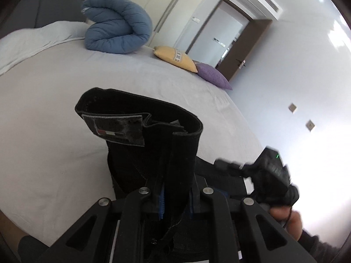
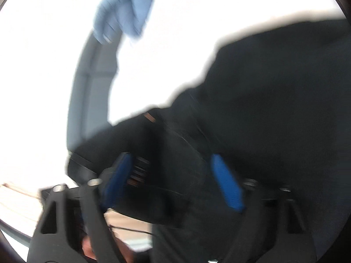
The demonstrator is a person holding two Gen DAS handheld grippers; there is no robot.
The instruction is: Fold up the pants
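Left gripper pinches pants (label visible); right gripper gapes.

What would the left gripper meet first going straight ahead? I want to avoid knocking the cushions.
Beyond the black pants clamped in the left gripper, probably the white bed; the yellow cushion lies farther, off right. Depth unclear.

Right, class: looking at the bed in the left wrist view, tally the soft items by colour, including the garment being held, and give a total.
Blue: 1, the rolled duvet
Yellow: 1, the cushion
Purple: 1, the cushion
Black: 1, the pants, clamped in the left hand-held gripper
Total: 4
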